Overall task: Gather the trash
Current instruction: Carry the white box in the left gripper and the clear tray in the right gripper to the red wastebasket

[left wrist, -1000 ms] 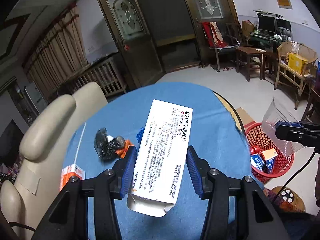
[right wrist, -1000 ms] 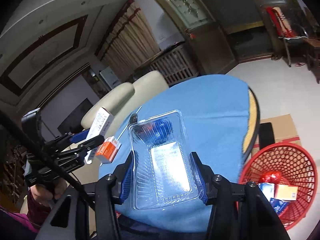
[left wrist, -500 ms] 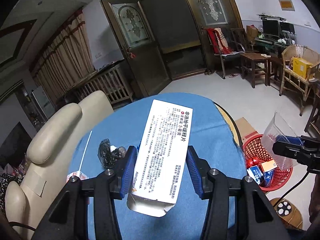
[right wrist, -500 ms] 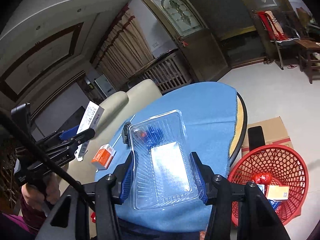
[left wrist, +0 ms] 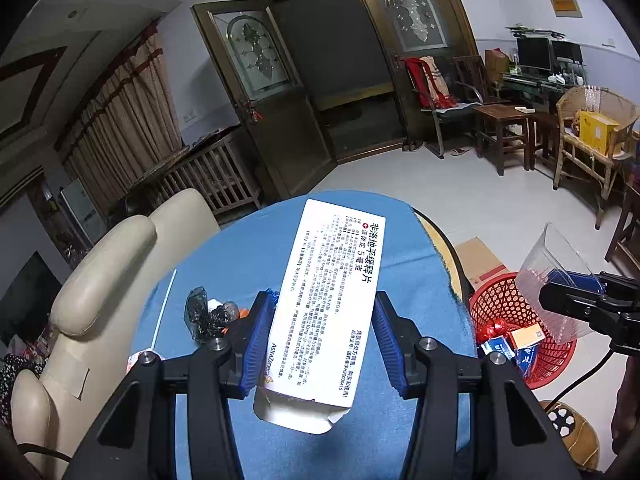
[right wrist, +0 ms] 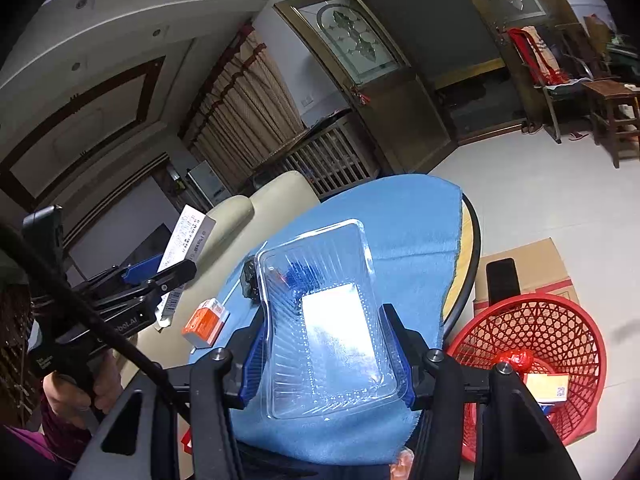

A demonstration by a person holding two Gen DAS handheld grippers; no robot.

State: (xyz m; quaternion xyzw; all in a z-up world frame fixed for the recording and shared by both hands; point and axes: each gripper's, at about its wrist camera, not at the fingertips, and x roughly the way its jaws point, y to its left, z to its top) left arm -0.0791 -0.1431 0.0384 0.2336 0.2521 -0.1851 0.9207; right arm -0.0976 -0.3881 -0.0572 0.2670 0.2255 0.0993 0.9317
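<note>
Trash items are held off the desk (left wrist: 248,240) in both grippers: the left gripper (left wrist: 320,336) has its jaws closed on a white medicine box (left wrist: 328,300), and the right gripper (right wrist: 328,344) has its jaws closed on a clear plastic tray (right wrist: 324,320). The round desk carries a blue cloth (right wrist: 400,216); cream chairs (left wrist: 104,264) stand at its left edge, and glazed wooden doors (left wrist: 280,92) lie beyond its far edge. A red basket (right wrist: 540,344) on the floor off the right edge holds boxes and a red wrapper.

Only the left wrist view shows the crumpled black bag (left wrist: 204,316) clearly. Only the right wrist view shows the whole orange box (right wrist: 204,322) near the left edge.

Compared with one second ago, both views take in more floor and doorway, and the desk appears smaller.
</note>
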